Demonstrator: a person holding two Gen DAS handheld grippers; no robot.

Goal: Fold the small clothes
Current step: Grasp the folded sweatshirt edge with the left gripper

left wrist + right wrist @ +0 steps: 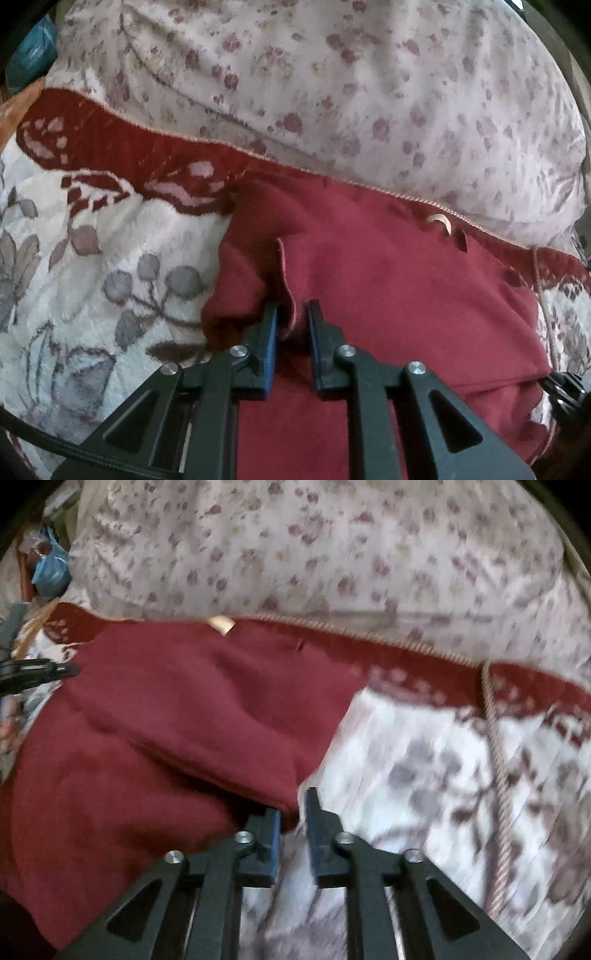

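A dark red garment (388, 280) lies on a floral blanket (92, 258), partly folded over itself. In the left wrist view my left gripper (293, 314) has its jaws narrowly apart with a raised edge of the red cloth between them. In the right wrist view the same garment (166, 720) fills the left half. My right gripper (295, 808) has a narrow gap, with the garment's lower right corner between its fingers. The left gripper's black tip (48, 672) shows at the far left edge. A small tan label (221, 624) sits at the garment's far edge.
A pink floral quilt (351, 85) bulges behind the blanket's dark red border (110, 147). A twisted cord (498, 760) runs down the blanket on the right. A blue plastic bag (51, 568) lies at the far left.
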